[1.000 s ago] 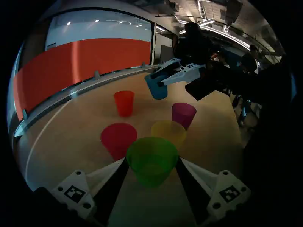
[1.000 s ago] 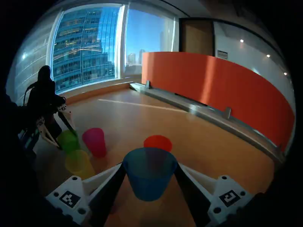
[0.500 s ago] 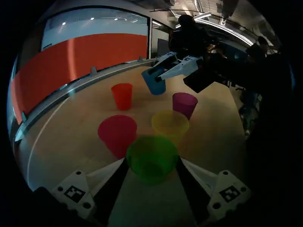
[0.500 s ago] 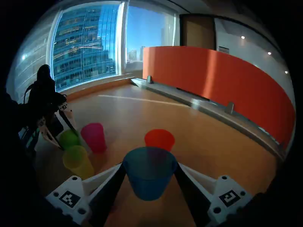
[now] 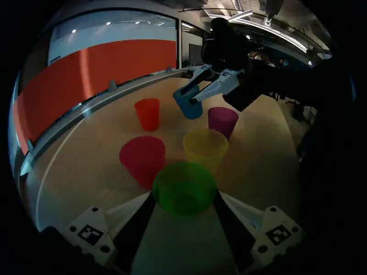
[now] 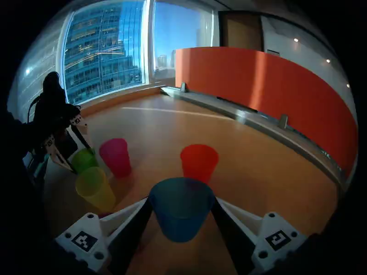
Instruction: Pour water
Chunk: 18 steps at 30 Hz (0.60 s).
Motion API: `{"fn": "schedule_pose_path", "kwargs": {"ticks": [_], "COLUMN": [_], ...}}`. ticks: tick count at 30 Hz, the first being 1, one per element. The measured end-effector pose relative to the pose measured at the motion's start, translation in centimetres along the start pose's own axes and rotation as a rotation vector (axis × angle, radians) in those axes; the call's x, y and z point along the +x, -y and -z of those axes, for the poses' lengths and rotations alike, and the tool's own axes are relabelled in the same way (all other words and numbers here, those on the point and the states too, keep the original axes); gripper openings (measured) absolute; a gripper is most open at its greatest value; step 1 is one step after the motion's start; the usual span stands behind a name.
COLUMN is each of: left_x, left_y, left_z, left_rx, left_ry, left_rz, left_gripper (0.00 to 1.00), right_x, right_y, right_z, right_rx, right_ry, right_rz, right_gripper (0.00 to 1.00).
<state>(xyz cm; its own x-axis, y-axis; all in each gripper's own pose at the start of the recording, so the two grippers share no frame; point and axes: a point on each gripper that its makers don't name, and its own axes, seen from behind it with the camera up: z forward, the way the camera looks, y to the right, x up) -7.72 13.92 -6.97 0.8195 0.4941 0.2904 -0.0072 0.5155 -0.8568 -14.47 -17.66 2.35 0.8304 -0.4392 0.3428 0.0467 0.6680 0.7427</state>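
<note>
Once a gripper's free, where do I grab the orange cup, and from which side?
Grip the orange cup across its wall just under the rim, fingers level: it stands upright and tapers downward. Probably come from the right gripper's side, where it is straight ahead; the red cup crowds the left gripper's line.

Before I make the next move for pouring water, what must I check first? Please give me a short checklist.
1. Left tongs grip the green cup: ok.
2. Right tongs grip the blue cup: ok.
3. Water inside either held cup: cannot tell.
4. Orange cup, yellow cup and purple cup stand upright: ok.
5. Orange cup lies just ahead of the blue cup: ok.
</note>
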Motion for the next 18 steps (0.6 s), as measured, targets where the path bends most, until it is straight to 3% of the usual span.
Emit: {"fn": "schedule_pose_path", "kwargs": {"ticks": [13, 18], "left_x": [-0.9, -1.3], "left_y": [0.1, -0.1], "left_z": [0.2, 0.4], "left_rx": [0.007, -0.002], "left_ry": [0.039, 0.054], "left_rz": [-0.017, -0.003], "left_gripper": [0.88, 1.0], "right_x": [-1.1, -1.3], "right_y": [-0.3, -0.6], "right_z": [-0.2, -0.4], "right_rx": [0.0, -0.002], "right_ry": [0.02, 0.024], "right_rz": [-0.012, -0.016], "right_gripper": [0.92, 0.92]}}
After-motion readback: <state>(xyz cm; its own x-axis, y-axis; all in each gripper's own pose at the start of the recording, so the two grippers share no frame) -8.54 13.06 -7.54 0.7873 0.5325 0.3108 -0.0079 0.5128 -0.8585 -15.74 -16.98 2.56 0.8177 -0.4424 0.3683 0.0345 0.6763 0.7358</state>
